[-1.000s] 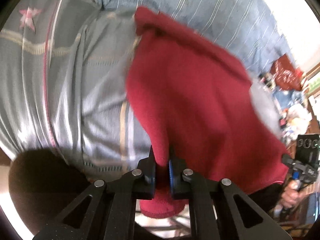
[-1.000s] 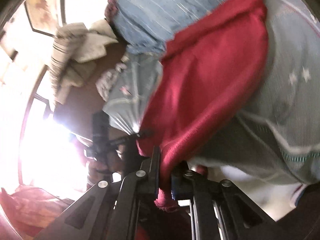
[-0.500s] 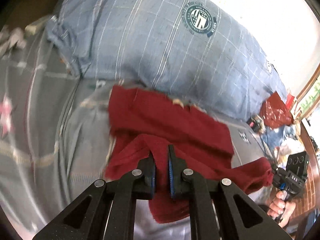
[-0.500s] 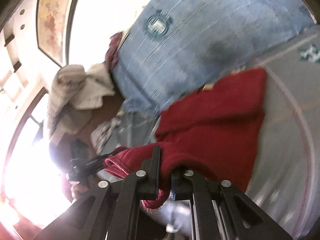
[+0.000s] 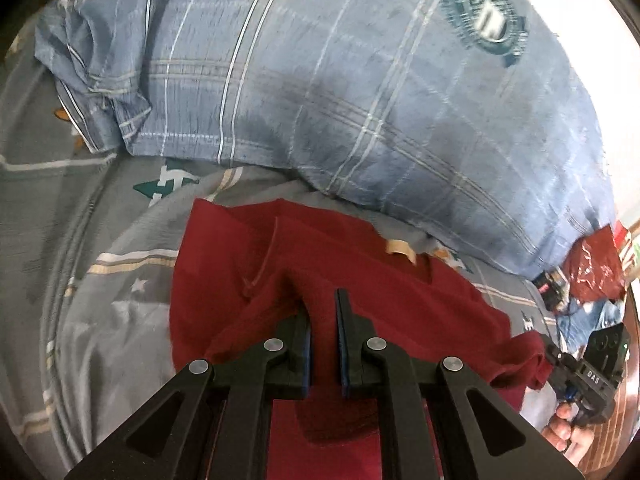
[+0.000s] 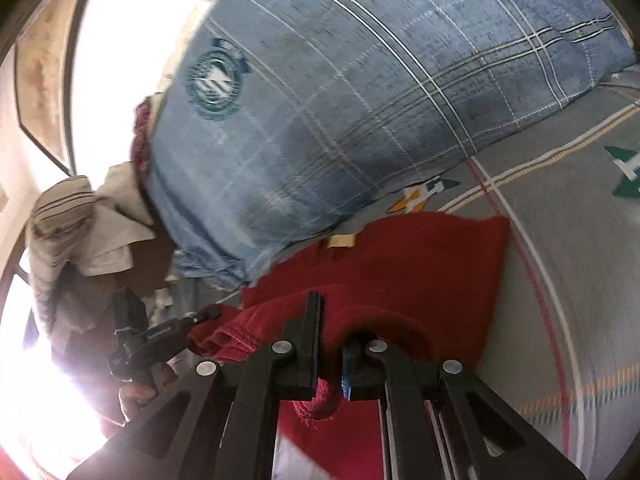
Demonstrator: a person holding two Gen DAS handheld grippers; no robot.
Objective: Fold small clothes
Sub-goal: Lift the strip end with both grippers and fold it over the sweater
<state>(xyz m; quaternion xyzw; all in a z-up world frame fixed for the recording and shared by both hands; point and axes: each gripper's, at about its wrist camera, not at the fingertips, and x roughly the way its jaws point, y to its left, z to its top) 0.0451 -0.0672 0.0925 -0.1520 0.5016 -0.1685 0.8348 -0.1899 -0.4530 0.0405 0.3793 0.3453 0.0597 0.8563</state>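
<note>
While each hand-held gripper [image 5: 322, 312] [image 6: 330, 322] pinches its edge, the red garment [image 5: 360, 280] lies doubled over.

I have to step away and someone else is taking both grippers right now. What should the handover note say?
Left gripper: shut on an edge of the red garment.
Right gripper: shut on another edge of it, hem bunched between the fingers.
The garment lies mostly on the grey patterned bedsheet, just in front of the blue plaid pillow, with the held edge lifted and doubled toward its far side.
Done: one fold looks under way, top layer carried over.
Left: lay the edge down, release, smooth, probably fold again.
</note>
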